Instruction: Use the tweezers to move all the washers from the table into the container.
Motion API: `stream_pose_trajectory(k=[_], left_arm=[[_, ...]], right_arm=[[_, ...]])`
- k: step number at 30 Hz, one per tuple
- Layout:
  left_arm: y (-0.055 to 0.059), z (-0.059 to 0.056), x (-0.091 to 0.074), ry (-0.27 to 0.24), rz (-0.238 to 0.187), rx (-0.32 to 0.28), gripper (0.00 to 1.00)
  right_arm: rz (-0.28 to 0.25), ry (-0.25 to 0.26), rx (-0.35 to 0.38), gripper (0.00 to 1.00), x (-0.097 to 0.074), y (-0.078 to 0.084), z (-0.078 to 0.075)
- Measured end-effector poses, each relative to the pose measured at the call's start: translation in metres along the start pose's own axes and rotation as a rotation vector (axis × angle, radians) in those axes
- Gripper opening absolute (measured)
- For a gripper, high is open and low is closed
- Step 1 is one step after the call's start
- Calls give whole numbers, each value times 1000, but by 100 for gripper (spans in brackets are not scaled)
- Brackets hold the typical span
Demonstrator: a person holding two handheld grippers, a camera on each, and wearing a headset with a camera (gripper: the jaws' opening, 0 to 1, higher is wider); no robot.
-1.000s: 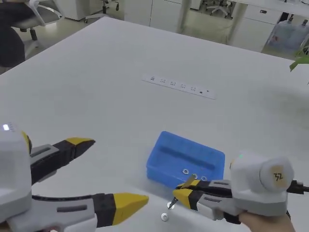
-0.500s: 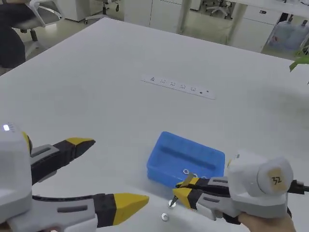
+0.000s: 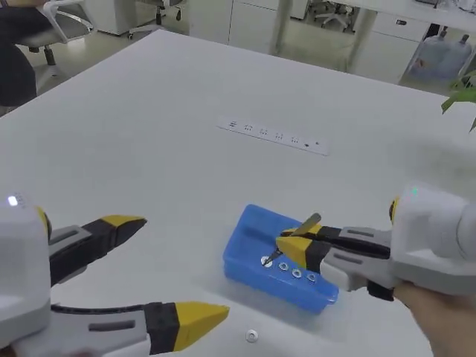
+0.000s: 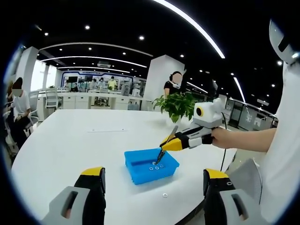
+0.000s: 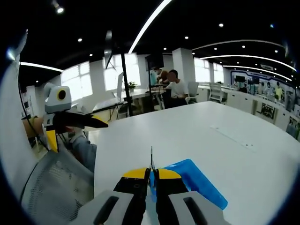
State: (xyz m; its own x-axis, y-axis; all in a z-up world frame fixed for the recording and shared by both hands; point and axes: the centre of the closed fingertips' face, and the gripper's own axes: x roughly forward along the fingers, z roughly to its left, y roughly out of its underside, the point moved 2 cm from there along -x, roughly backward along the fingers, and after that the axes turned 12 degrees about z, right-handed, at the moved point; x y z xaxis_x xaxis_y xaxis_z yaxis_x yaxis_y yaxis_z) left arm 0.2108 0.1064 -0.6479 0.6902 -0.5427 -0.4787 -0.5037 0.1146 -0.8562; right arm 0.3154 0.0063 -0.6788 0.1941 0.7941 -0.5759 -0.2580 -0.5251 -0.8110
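Note:
The blue container (image 3: 256, 227) sits near the table's front edge, with washers (image 3: 297, 274) lying in it. My right gripper (image 3: 291, 245) is shut on the tweezers (image 3: 300, 229), which point down into the container with a washer (image 3: 266, 260) at their tip. One loose washer (image 3: 253, 336) lies on the table in front of the container. My left gripper (image 3: 160, 271) hangs open and empty at the lower left, apart from the container. In the left gripper view, the right gripper (image 4: 174, 143) holds the tweezers (image 4: 164, 149) over the container (image 4: 138, 176). In the right gripper view, the tweezers (image 5: 151, 161) stick out between the shut jaws.
A flat socket strip (image 3: 274, 134) is set into the white table (image 3: 149, 111) farther back. Office chairs (image 3: 67, 18) stand beyond the far edge. A potted plant (image 4: 177, 104) stands behind the right gripper in the left gripper view.
My right gripper has carried the tweezers and a washer up from the table in front of the container to over its inside. The left gripper has stayed put.

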Motion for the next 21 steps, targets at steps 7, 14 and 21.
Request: stream_pose_trajectory(k=[7, 14, 21], left_arm=[[1, 1, -2, -3, 3, 2, 87], [3, 3, -5, -10, -4, -8, 87], [4, 4, -6, -15, -8, -14, 87]], right_arm=[[28, 53, 110, 2, 18, 6, -36], [85, 52, 150, 2, 36, 17, -48], [157, 44, 161, 2, 50, 35, -58]])
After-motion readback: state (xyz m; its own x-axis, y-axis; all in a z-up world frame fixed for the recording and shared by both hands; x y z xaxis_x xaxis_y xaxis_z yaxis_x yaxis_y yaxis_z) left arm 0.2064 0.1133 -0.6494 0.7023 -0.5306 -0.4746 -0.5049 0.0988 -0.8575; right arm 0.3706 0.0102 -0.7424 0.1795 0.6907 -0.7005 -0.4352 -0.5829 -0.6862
